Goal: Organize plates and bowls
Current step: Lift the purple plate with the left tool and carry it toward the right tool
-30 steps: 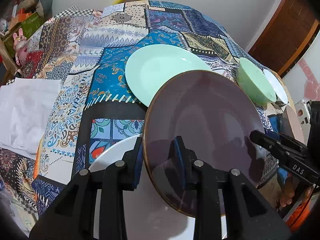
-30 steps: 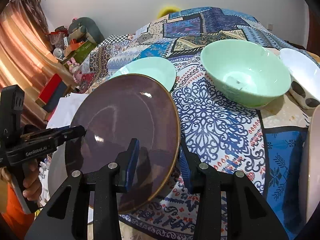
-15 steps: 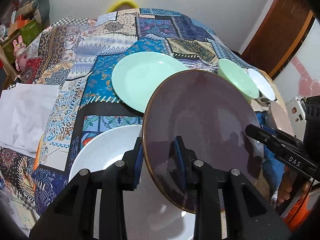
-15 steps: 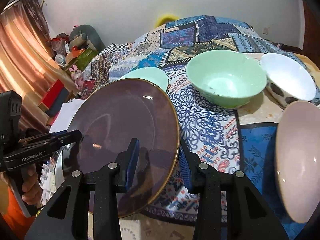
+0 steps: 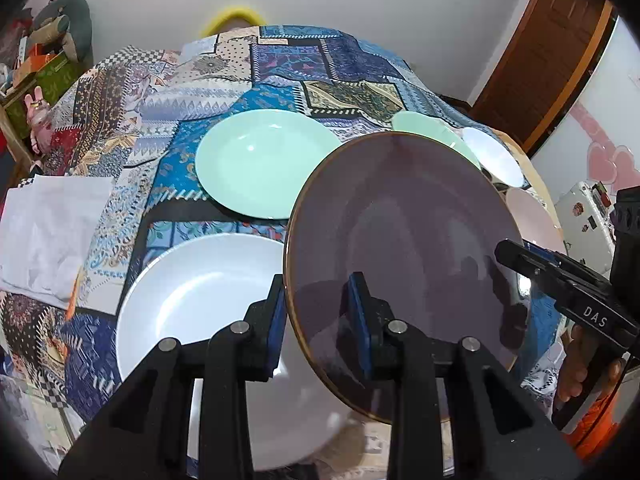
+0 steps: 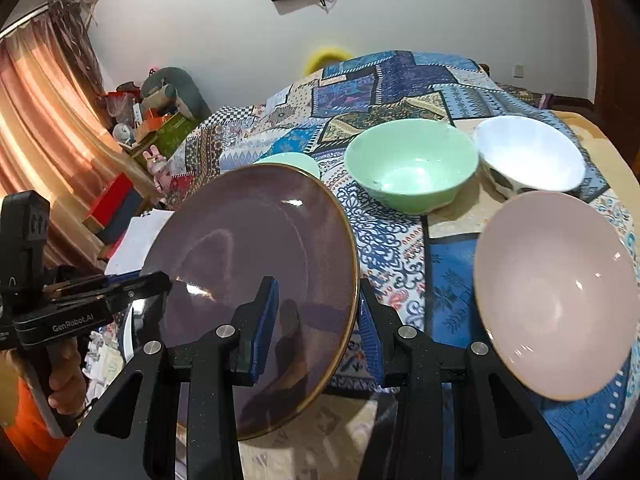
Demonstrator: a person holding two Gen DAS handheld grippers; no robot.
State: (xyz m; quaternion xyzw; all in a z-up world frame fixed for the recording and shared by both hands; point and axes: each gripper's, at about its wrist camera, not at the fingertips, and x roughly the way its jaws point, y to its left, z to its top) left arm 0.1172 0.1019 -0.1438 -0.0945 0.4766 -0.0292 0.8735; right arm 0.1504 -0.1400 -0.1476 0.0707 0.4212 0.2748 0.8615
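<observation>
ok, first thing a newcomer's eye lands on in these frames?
The big purple plate, held off the table with the left gripper and right gripper each clamped on an opposite edge. Under it lies a white plate, with a green plate behind. Green bowl, white bowl and pink bowl sit to the right.

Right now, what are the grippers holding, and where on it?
Both hold the dark purple gold-rimmed plate by its rim: left gripper on one edge, right gripper on the opposite edge.
</observation>
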